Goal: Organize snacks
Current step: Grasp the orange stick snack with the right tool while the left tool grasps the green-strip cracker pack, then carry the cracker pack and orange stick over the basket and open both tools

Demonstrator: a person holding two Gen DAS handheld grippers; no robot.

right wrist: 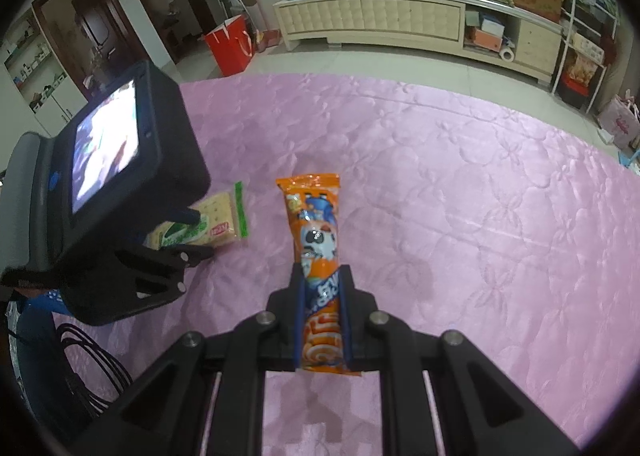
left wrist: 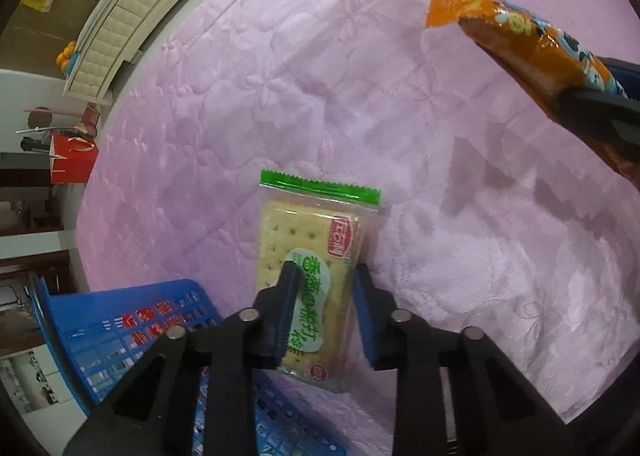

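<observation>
Left Wrist View: Securing the Cracker Pack for Transfer

Left wrist view shows the pink quilted mat [left wrist: 400,96] carrying the work, with the blue basket [left wrist: 100,328] at its near-left edge. The cracker pack [left wrist: 316,248] lies flat on the mat, just beside the basket. The left claw [left wrist: 324,296] is narrowed around the pack's lower half, pads at its two long edges. Confirm firm contact on both edges before lifting; grip mid-length so the pack hangs level. The right claw [right wrist: 322,320] is clamped on the orange snack bar [right wrist: 316,240], held clear above the mat. Keep it well apart while the left travels to the basket.
</observation>
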